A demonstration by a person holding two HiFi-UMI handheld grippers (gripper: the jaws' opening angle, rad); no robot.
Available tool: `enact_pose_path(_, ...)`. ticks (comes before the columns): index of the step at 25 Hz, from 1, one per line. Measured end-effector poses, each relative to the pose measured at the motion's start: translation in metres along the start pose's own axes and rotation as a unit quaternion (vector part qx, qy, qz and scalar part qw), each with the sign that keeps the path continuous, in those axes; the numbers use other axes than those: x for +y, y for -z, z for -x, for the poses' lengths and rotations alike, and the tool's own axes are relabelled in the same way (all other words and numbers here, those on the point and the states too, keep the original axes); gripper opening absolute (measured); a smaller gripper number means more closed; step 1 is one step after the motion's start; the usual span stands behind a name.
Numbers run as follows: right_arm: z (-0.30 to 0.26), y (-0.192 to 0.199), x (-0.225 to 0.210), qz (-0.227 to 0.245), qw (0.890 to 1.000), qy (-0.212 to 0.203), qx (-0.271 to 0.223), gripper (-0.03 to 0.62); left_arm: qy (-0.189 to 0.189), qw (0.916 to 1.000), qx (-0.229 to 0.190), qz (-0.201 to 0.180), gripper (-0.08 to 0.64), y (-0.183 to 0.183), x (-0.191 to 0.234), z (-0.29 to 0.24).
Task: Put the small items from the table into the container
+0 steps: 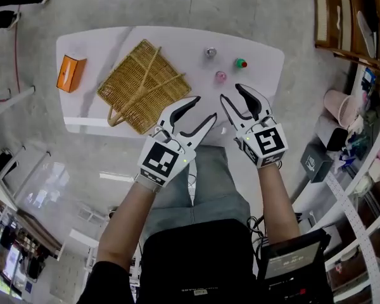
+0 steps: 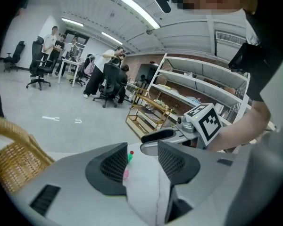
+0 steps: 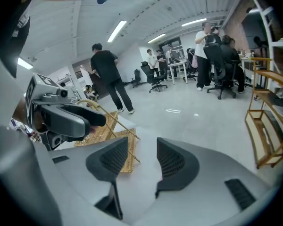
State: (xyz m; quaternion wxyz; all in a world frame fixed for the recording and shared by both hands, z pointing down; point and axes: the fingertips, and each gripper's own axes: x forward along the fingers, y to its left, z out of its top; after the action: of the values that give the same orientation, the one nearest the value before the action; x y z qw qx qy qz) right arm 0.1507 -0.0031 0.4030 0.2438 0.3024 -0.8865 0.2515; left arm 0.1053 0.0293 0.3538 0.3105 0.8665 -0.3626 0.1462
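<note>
- White surface (image 1: 95, 43) carries basket (image 1: 144, 84) at centre, small items (image 1: 220, 76) toward far right corner.
- We hold left tongs (image 1: 204, 108) and right tongs (image 1: 231, 92) open, empty, over near edge.

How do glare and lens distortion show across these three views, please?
Head view: bright streaks glare on the glossy floor; the surroundings bow outward. Left gripper view: heavy fisheye, dark corners, wicker basket cropped. Right gripper view: same fisheye, wooden rack bowed.

left gripper (image 1: 205, 107) and right gripper (image 1: 230, 92) side by side, jaws apart, empty
</note>
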Motion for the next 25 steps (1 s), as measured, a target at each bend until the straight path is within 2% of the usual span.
enact_pose_path(6,-0.030,0.048,-0.018,0.012,1.000,-0.004,0.013,0.176,0.016,0.9999,0.000,0.006,0.183,0.034,-0.005,-0.028)
enact_pose_path(11,-0.063,0.085,-0.034,0.026,0.999,-0.003,0.030,0.184,0.020,0.9993,-0.002,0.031,0.183,0.067,0.004,-0.047)
enact_pose_path(15,-0.082,0.108,-0.044,0.037,0.998,-0.001,0.047,0.199,0.021,0.9993,0.009,0.031,0.183,0.093,0.009,-0.058)
enact_pose_path(21,-0.100,0.133,-0.058,0.061,0.996,0.016,0.066,0.212,0.021,0.9988,0.006,0.044,0.183,0.112,0.014,-0.069)
enact_pose_path(25,-0.112,0.152,-0.067,0.051,0.995,0.011,0.084,0.212,0.026,0.9984,0.009,0.048,0.183,0.119,0.017,-0.078)
